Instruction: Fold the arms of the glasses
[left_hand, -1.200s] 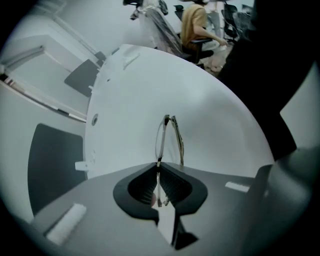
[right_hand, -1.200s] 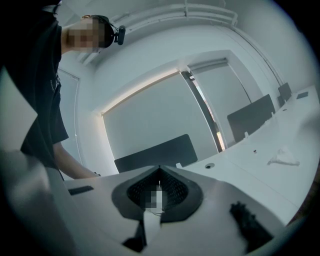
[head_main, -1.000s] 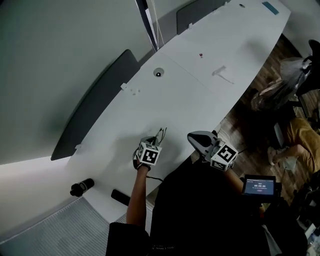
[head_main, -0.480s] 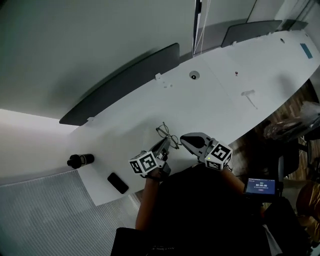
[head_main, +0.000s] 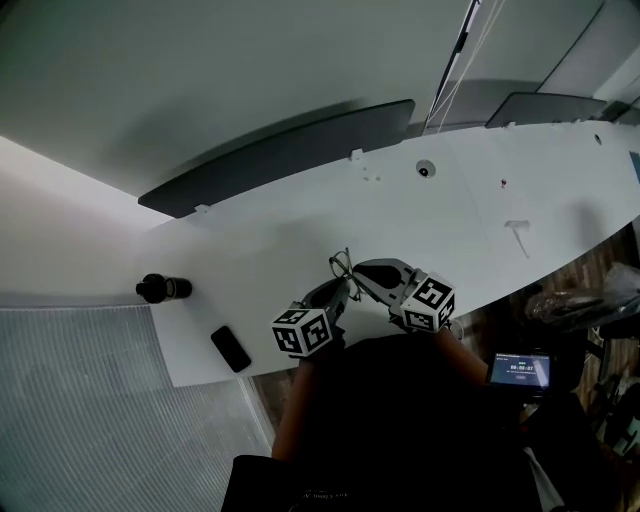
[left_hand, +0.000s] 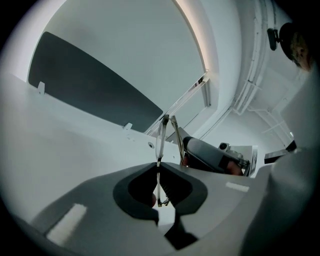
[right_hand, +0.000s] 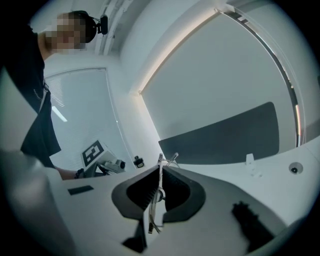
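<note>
The thin wire-framed glasses (head_main: 343, 268) hang above the near edge of the white table (head_main: 450, 230), held between both grippers. My left gripper (head_main: 335, 293) comes from below left and is shut on the frame; in the left gripper view the rim (left_hand: 161, 142) stands up out of its closed jaws (left_hand: 159, 165). My right gripper (head_main: 362, 271) comes in from the right and is shut on a thin arm of the glasses (right_hand: 159, 187), which runs down between its jaws (right_hand: 161, 167). Each gripper shows in the other's view: the right one (left_hand: 210, 156), the left one (right_hand: 100, 162).
A black phone (head_main: 231, 349) and a black cylinder (head_main: 163, 289) lie at the table's left end. A long dark panel (head_main: 280, 155) runs behind the table. A round socket (head_main: 425, 170) and a small white part (head_main: 518, 232) sit further right. A lit screen (head_main: 519, 369) is below right.
The left gripper has lifted the glasses off the table and rolled. The right gripper has moved left from a gap away and now meets the glasses. The head view has swung.
</note>
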